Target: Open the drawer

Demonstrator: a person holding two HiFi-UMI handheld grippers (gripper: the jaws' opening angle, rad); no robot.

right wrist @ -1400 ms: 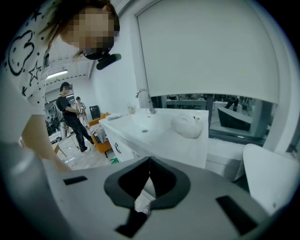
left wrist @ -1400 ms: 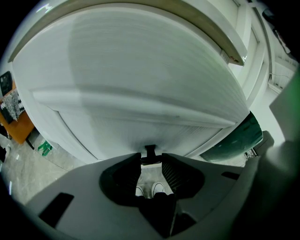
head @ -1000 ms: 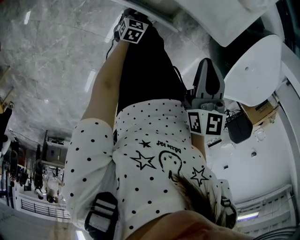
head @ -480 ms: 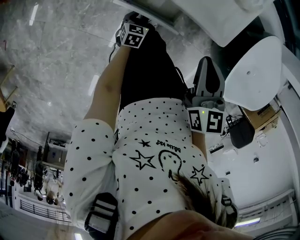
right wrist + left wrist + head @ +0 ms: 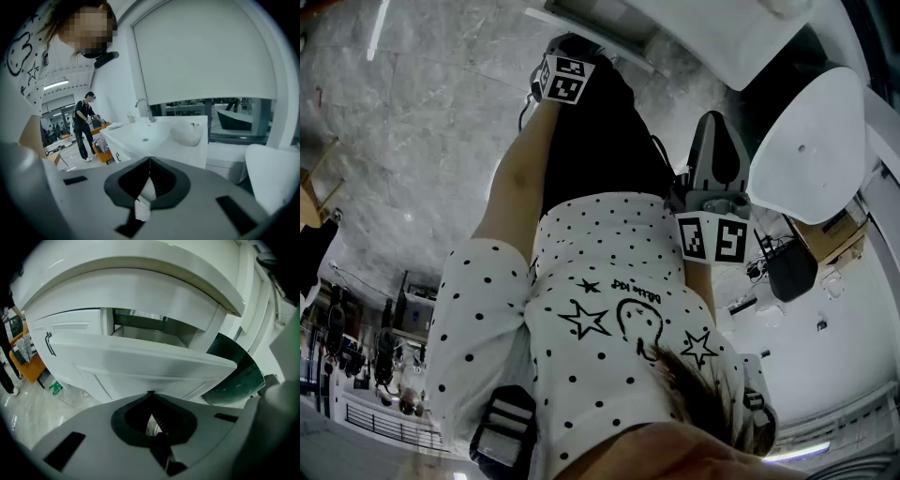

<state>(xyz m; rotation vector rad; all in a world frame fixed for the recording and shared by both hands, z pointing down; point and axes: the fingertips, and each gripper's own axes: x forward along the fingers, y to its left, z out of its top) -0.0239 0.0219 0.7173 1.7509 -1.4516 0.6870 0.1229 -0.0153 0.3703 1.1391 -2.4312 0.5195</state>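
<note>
Looking at the head view, the left claw [image 5: 570, 52] is extended at the top, and the right claw [image 5: 717, 141] is beside the person's dotted shirt [image 5: 609, 272]. Left gripper view: the jaws have just closed tip to tip, gripping nothing; the drawer [image 5: 140, 359] stands partly pulled out of the white cabinet [image 5: 140, 291], just ahead. Right gripper view: the jaws are closed and empty, facing a washbasin counter [image 5: 185, 152].

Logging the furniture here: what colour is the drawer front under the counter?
The drawer front is plain white, clearest in the left gripper view.
</note>
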